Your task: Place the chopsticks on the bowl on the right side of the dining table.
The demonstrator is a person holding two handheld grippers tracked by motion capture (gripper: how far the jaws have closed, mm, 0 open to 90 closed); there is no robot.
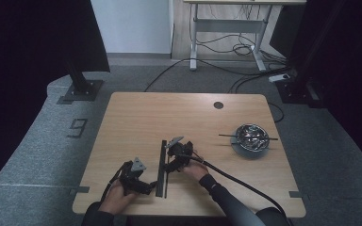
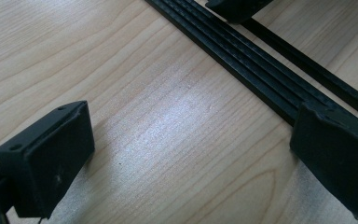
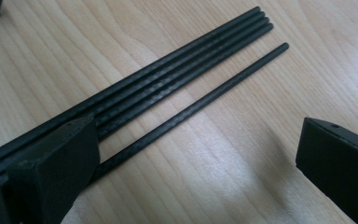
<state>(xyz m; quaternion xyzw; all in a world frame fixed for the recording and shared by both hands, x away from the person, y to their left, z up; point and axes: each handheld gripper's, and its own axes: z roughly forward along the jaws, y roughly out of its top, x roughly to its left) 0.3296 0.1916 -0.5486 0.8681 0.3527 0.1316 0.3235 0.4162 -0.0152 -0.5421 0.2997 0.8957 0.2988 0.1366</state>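
Several thin black rods [image 1: 160,168] lie side by side as a bundle on the wooden table [image 1: 136,117], with one single rod [image 1: 166,181] just to their right. The left gripper [image 1: 150,188] is open near the bundle's near end. In the left gripper view its fingers [image 2: 46,158] straddle bare wood, and the other finger rests against the bundle [image 2: 242,60]. The right gripper [image 1: 168,165] is open at the rods' middle. In the right gripper view, the left gripper's finger [image 3: 51,172] sits over the bundle [image 3: 177,70], and the single rod [image 3: 200,102] lies between the jaws.
A metal bowl [image 1: 250,135] on a grey dish stands at the table's right, with a black rod laid across it. A round cable hole [image 1: 218,105] marks the far edge. Cables trail from both grippers toward the person.
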